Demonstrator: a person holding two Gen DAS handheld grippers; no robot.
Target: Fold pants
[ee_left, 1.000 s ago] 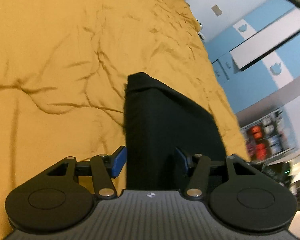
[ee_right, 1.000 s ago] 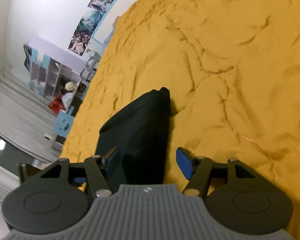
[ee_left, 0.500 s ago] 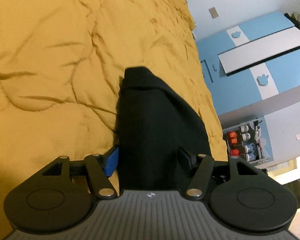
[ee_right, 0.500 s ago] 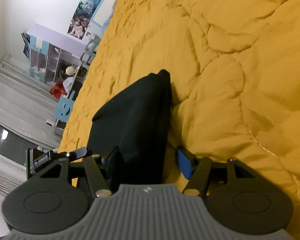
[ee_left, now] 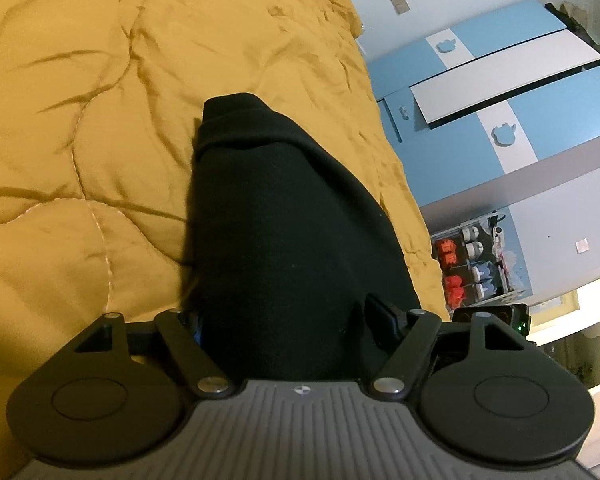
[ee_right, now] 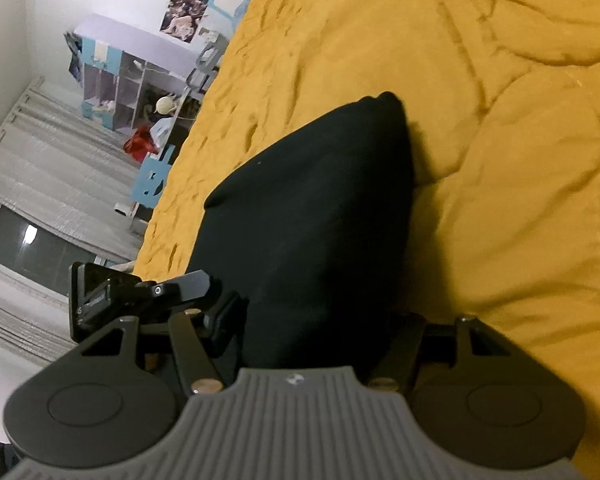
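The black pants point(ee_left: 284, 216) lie folded into a thick block on the yellow quilt point(ee_left: 80, 128). My left gripper point(ee_left: 288, 320) is open, its fingers straddling the near edge of the block. In the right wrist view the same pants point(ee_right: 312, 216) fill the middle, and my right gripper point(ee_right: 316, 320) is open around the near edge there too. The cloth hides most of the blue pads. The other gripper's body point(ee_right: 112, 300) shows at the left of the right wrist view.
The quilt's edge runs close past the pants point(ee_left: 416, 208). Beyond it stand a blue and white wardrobe point(ee_left: 500, 92) and shelves with small items point(ee_left: 472, 264). On the other side are grey curtains point(ee_right: 40, 168) and a cubby shelf point(ee_right: 128, 76).
Both grippers have moved forward and lower over the pants, so the cloth now reaches deep between the fingers and covers the pads. The jaws stay open.
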